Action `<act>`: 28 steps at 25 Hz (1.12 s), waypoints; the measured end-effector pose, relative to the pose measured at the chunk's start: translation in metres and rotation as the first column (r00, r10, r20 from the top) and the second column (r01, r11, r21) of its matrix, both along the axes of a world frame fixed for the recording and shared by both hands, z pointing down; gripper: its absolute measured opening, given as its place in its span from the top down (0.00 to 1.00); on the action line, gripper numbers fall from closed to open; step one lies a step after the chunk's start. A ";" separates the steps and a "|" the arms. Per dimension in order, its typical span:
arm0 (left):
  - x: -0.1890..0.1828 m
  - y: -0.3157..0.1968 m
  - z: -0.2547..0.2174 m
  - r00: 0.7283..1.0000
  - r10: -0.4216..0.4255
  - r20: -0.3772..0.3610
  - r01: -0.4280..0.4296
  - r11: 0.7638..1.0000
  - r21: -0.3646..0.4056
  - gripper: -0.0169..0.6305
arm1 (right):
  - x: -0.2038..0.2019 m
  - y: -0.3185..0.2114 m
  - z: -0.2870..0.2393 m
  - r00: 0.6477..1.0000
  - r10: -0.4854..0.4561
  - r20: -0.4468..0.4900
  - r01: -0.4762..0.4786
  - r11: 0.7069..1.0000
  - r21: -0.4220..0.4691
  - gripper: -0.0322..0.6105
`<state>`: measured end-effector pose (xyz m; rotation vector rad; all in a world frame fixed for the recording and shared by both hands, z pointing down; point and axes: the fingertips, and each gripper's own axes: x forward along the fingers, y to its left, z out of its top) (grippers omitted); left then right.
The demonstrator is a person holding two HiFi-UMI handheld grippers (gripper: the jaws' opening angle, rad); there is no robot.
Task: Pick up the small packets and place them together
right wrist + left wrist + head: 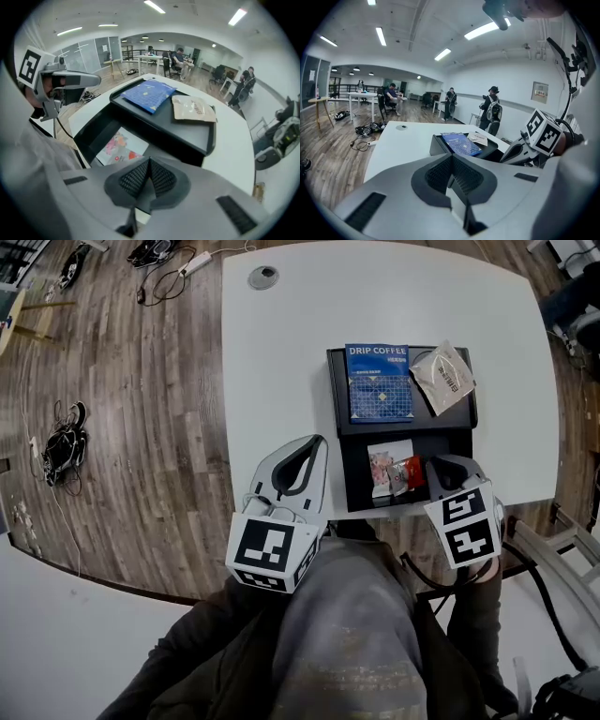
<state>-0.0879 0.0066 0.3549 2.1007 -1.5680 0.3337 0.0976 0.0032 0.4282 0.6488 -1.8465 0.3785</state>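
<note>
A: Claw states?

B: Left claw (pixel 314 446) was clenched, pads together, nothing between them in the left gripper view (pixel 451 158). Right claw (pixel 441 468) was the same: jaws closed on each other, empty (pixel 149 162).

A: Where was each one?

B: The left one was over the near-left part of the white worktop (pixel 281 352), just left of the black tray (pixel 405 431), pointing away from the person. The right one was angled steeply down over the right end of the tray's lower compartment.

A: Packets?

B: Four, all in the tray. Upper level: blue packet (pixel 379 382) marked DRIP COFFEE on the left, and the beige packet (pixel 444 377) beside it on the right, rotated, with one corner past the tray edge. Lower compartment: pink-and-white packet (pixel 382 468) with the red packet (pixel 409 472) against its right side.

A: Was the right claw touching the red one?

B: Just beside it in the head view. Couldn't confirm contact. The right gripper view showed the pink-and-white packet (pixel 121 147) lying flat ahead and left of the jaws, and the blue packet (pixel 149 95) and beige packet (pixel 193 108) on the level beyond.

A: Anything else?

B: A round grommet (pixel 263 277) at the worktop's far-left corner and cables (pixel 64 442) on the wood floor (pixel 141 409).
</note>
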 end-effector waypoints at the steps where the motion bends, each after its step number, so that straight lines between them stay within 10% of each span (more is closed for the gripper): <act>1: 0.002 0.000 0.001 1.000 0.003 -0.002 -0.003 1.000 -0.001 0.97 | 0.004 -0.001 -0.001 1.000 0.011 0.002 -0.011 1.000 0.001 0.94; 8: 0.007 -0.003 0.002 1.000 0.010 -0.002 -0.010 1.000 -0.005 0.97 | -0.018 0.013 0.008 0.995 -0.036 0.094 0.042 0.997 -0.066 0.92; 15: 0.002 -0.005 0.003 1.000 -0.002 0.003 0.003 1.000 -0.014 0.97 | -0.022 0.021 0.023 0.994 -0.102 0.042 0.107 0.985 -0.136 0.70; 28: 0.002 -0.014 0.008 1.000 0.000 -0.004 0.000 1.000 -0.031 0.97 | -0.016 0.020 0.039 0.987 -0.147 -0.062 0.135 0.976 -0.168 0.69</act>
